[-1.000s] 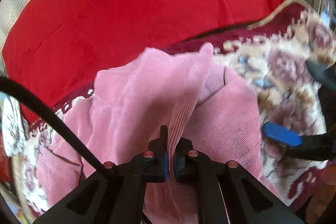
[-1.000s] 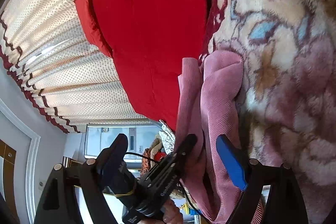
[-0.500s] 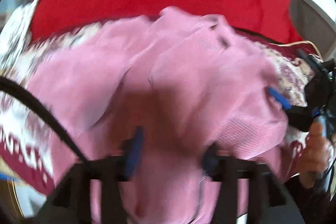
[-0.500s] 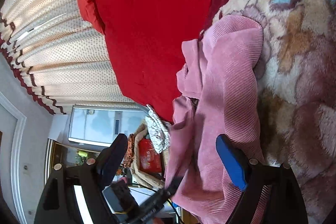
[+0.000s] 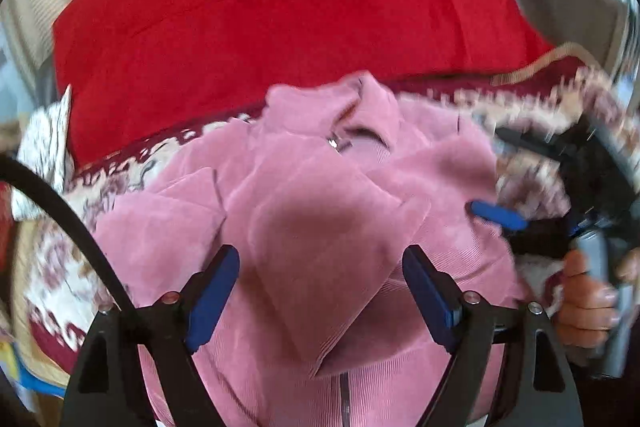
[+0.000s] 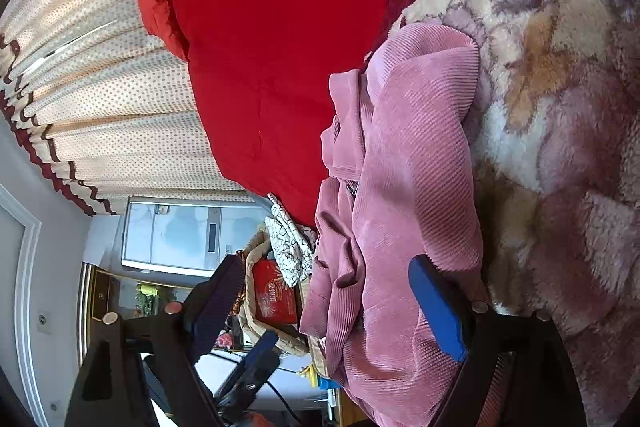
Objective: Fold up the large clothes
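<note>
Your left gripper [image 5: 320, 287] hangs right above the pink jacket [image 5: 320, 227], jaws opening with nothing pinched between them. The jacket lies heaped on the flowered blanket [image 6: 560, 107] of the bed, collar away from you, zip running toward you. Your right gripper [image 6: 332, 307] stands released at the jacket's right edge, nearer that side. A red quilt [image 5: 280, 7] lies beyond; curtains [image 6: 100, 67] hang behind.

Pink jacket [image 5: 320, 227] is ribbed, matt corduroy cloth; floral blanket [image 6: 560, 107] is fluffy plush.
</note>
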